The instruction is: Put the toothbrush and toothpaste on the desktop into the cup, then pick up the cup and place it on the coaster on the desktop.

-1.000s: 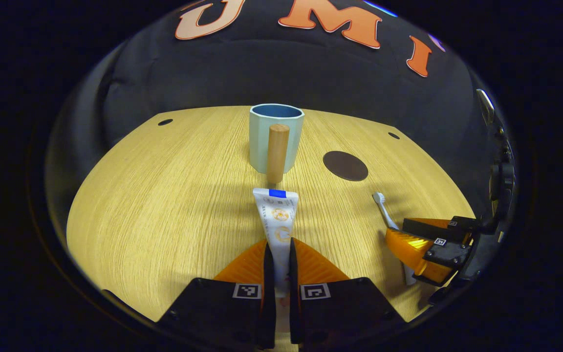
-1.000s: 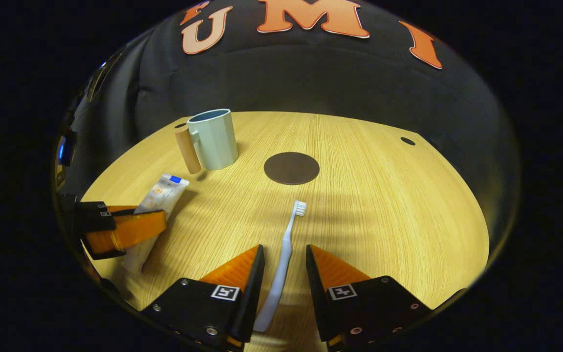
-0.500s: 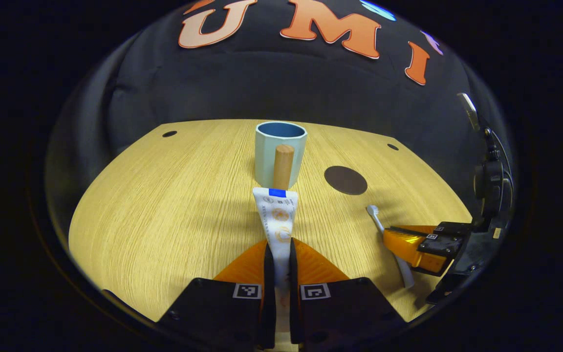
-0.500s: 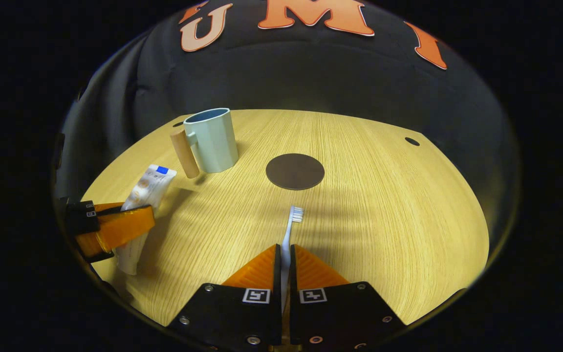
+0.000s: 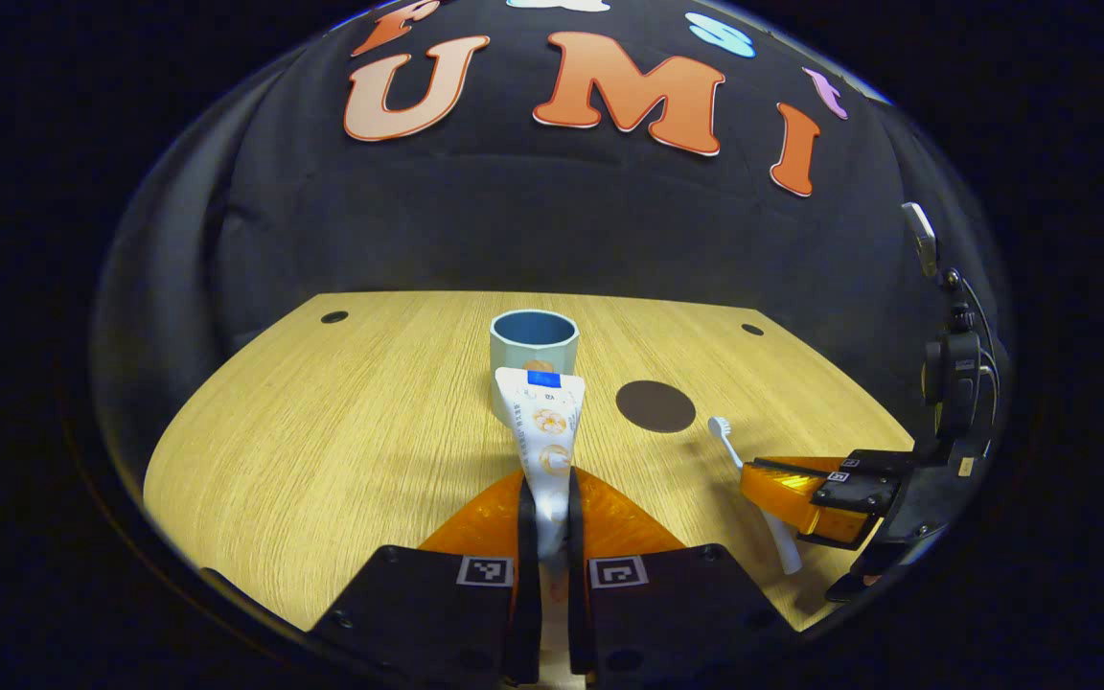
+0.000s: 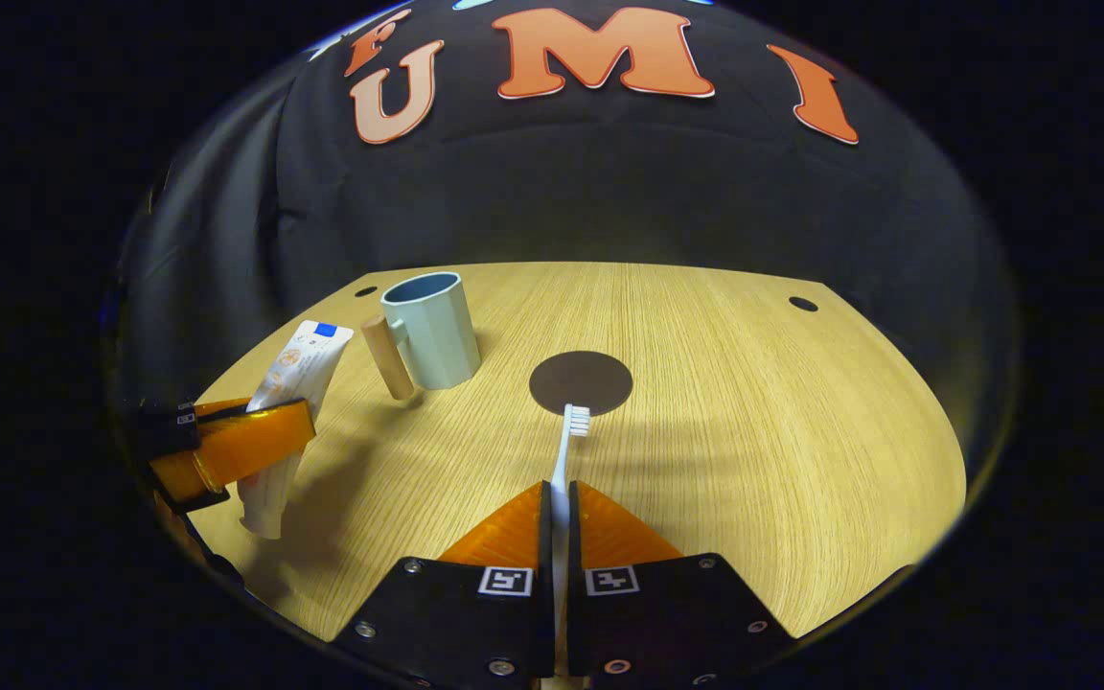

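Left gripper view: left tongs (image 5: 552,479) clamped on the toothpaste (image 5: 542,431); right tongs (image 6: 560,494) pinch the toothbrush (image 6: 566,446) (both lifted off the tabletop (image 6: 753,431)).

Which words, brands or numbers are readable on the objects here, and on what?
Toothpaste: print and round emblems, too small to read.
Square coded markers on left gripper and right gripper: patterns, no words.
Cup, toothbrush, coaster: no text visible.
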The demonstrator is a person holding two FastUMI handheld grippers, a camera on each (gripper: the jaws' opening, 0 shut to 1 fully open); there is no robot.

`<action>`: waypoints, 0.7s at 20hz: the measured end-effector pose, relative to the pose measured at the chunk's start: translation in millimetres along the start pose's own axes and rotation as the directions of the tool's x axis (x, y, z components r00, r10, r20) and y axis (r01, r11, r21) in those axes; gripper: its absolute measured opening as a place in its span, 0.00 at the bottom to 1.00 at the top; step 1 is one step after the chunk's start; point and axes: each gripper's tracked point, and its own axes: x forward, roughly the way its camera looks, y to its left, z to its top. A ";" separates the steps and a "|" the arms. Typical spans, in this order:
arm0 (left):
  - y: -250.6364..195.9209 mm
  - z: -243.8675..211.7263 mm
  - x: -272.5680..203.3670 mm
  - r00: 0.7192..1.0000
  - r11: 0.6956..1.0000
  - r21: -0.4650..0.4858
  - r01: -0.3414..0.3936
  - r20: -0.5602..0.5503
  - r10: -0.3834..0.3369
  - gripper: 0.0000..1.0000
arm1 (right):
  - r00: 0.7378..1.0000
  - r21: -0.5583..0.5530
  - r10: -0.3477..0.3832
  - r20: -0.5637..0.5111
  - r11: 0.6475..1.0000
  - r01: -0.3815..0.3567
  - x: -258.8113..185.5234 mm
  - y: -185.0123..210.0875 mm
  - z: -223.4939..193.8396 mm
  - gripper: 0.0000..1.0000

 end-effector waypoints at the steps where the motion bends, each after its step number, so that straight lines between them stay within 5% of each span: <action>1: -1.5 6.6 -1.0 1.000 1.000 0.002 0.000 0.018 0.000 0.15 | 1.000 0.004 0.007 0.011 1.000 -0.007 -2.6 0.7 3.3 0.06; 14: 0.1 106.1 -8.9 0.964 1.000 -0.003 0.020 0.264 -0.019 0.15 | 0.973 0.024 0.035 0.229 0.999 -0.042 -40.2 -6.2 66.6 0.06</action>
